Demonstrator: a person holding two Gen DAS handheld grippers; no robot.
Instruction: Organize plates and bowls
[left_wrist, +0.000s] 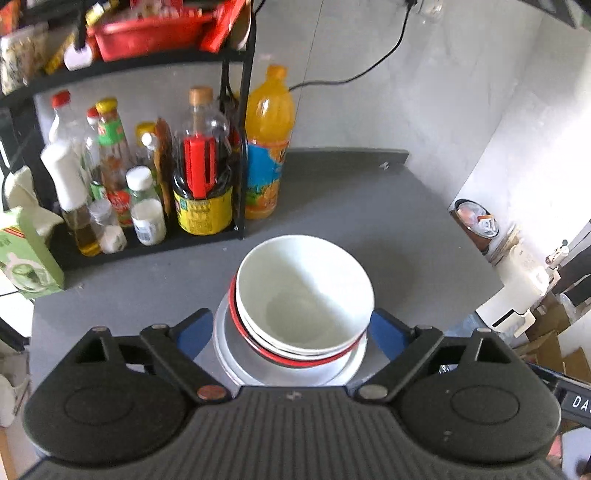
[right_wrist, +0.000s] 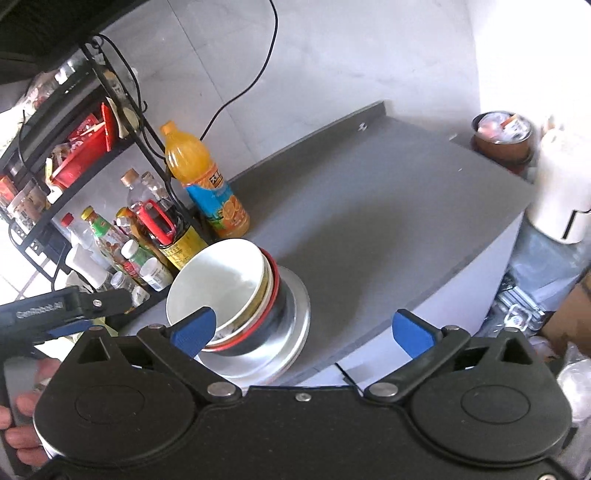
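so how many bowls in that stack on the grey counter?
3 visible: plain white ceramic bowl on top, a patterned-side bowl nested under it, a red-rimmed bowl below, all on stacked white plates. More may be hidden.

Daylight enters from the right in both views. In the right wrist view the far right wall (right_wrist: 535, 55) is overexposed to near white. The grey counter (left_wrist: 351, 206) is evenly lit, with soft shadows. The top bowl (left_wrist: 304, 291) carries a curved shadow inside. Fisheye distortion bends the black rack (right_wrist: 48, 218) and counter edges. Bottles (left_wrist: 110, 177) on the rack appear slightly blurred, possibly from motion.
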